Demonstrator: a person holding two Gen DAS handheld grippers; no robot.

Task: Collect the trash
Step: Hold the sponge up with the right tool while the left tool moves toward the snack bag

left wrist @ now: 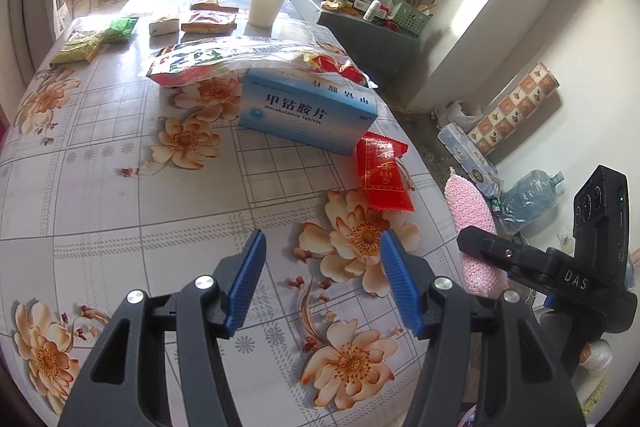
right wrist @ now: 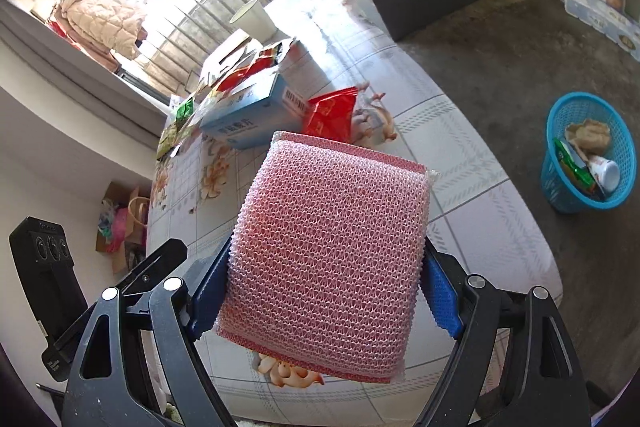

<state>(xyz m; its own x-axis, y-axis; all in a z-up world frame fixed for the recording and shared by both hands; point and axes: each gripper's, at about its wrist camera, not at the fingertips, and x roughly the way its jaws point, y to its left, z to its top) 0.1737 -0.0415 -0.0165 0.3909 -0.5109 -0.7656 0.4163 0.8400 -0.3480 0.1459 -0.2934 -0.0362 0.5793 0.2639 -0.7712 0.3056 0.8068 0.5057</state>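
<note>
My left gripper (left wrist: 323, 239) stands open over the flowered tablecloth (left wrist: 120, 207), with nothing between its blue pads. Just beyond it lie a red packet (left wrist: 384, 171) and a blue medicine box (left wrist: 308, 111), with a crumpled snack bag (left wrist: 224, 61) leaning on the box. Farther back are green wrappers (left wrist: 120, 29), small packets and a white paper cup (left wrist: 267, 3). My right gripper (right wrist: 326, 259) is shut on a pink mesh sponge (right wrist: 328, 235), held above the table's right edge. A blue basket (right wrist: 560, 187) on the floor holds trash.
A grey side cabinet (left wrist: 360, 35) with clutter stands past the table's far right corner. On the floor to the right lie a crushed water bottle (left wrist: 532, 193) and packaged rolls (right wrist: 600, 15). A window with bars runs behind the table.
</note>
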